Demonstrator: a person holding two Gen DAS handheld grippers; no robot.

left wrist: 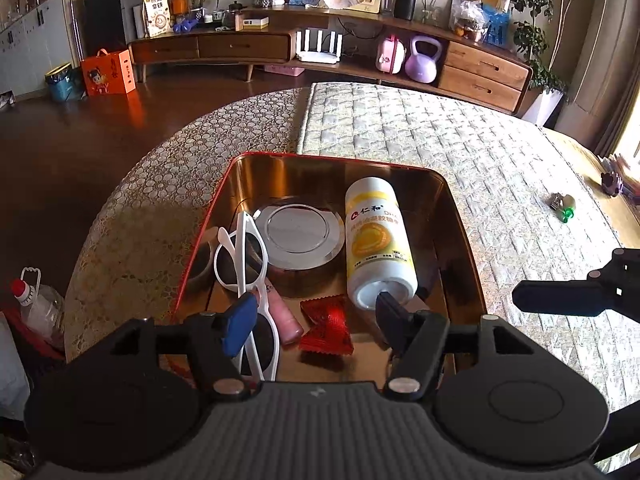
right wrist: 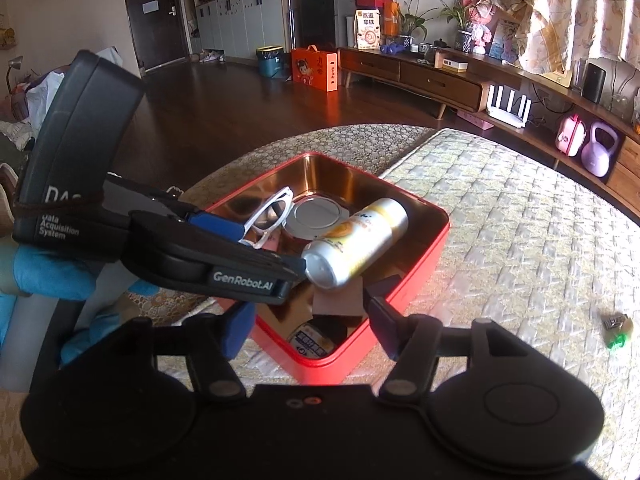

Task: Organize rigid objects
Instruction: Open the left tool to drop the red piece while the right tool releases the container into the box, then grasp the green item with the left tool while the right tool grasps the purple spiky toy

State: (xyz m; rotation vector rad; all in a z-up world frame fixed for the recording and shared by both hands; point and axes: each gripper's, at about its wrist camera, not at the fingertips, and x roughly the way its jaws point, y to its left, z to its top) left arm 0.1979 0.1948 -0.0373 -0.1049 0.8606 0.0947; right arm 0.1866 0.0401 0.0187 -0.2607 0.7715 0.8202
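Left gripper (left wrist: 316,316): jaws parted, empty, above red tin (left wrist: 208,216). Right gripper (right wrist: 308,316): parted, empty, at the tin's near corner. Tin holds bottle (left wrist: 378,240), white sunglasses (left wrist: 248,276), round lid (left wrist: 300,236). Left view alone shows red wrapper (left wrist: 326,330), pink tube (left wrist: 286,318).

A home living room: wooden sideboard (left wrist: 248,46), houseplants (left wrist: 534,20), curtains (right wrist: 576,12).

A quilted mat (left wrist: 460,152) covers the table, over a lace cloth (left wrist: 168,184). A red tin (right wrist: 416,268) sits on it. Far off lies a small green-capped thing (left wrist: 563,207).
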